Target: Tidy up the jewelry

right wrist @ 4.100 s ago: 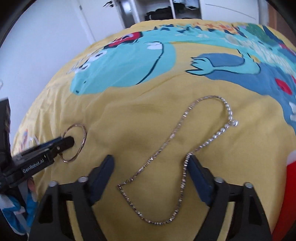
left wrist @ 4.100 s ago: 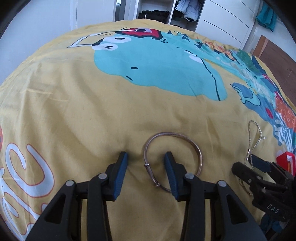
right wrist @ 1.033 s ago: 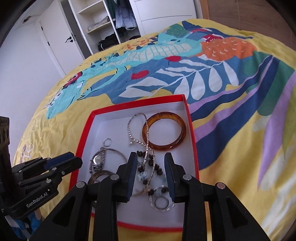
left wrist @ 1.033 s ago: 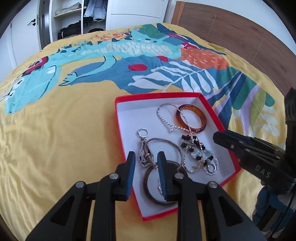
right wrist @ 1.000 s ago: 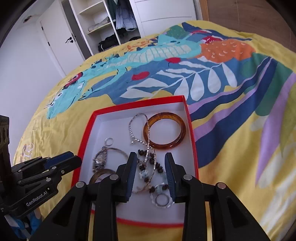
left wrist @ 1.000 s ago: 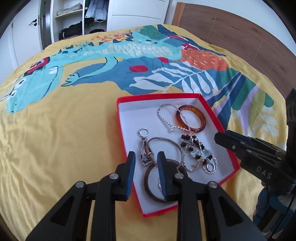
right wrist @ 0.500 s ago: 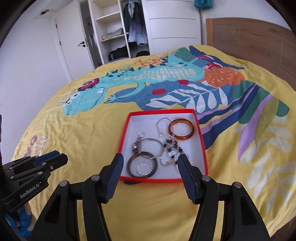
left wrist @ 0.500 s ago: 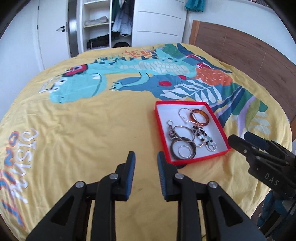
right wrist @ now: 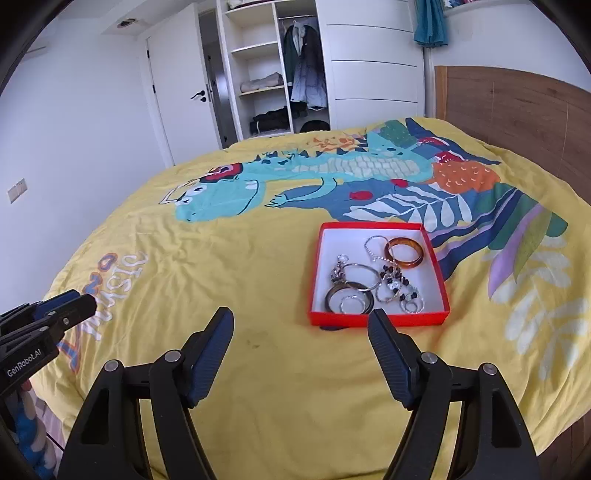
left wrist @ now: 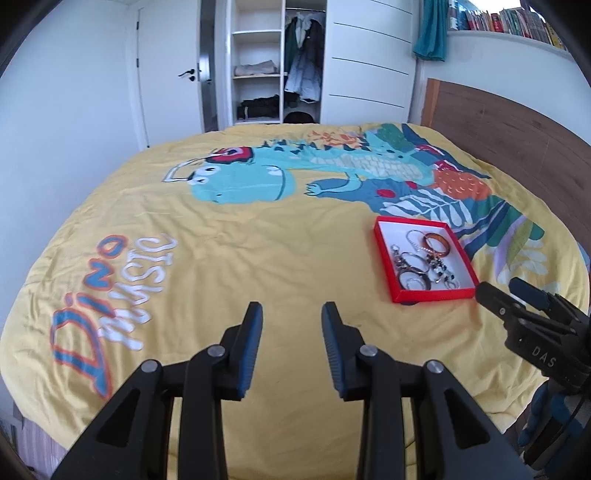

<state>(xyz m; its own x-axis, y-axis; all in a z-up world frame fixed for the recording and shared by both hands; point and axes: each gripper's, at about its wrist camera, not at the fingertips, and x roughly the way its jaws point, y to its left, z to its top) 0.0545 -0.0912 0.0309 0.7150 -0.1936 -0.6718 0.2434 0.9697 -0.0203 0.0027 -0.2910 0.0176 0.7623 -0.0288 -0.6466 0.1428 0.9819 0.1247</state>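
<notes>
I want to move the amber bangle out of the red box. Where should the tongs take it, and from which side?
Probably best from above, one finger inside the amber bangle and one outside, pinching its far right arc. It lies flat in the far right corner of the red box; its near left side touches a chain and beads, while the far right arc looks free.

Setting was a home bedroom. A bed (left wrist: 258,229) with a yellow dinosaur-print cover filled both views; a wooden headboard (right wrist: 517,107) stood at its right. Beyond it: an open wardrobe (right wrist: 280,74) with hanging coats and folded clothes, a white door (left wrist: 166,74), and a shelf of books (left wrist: 509,18).
</notes>
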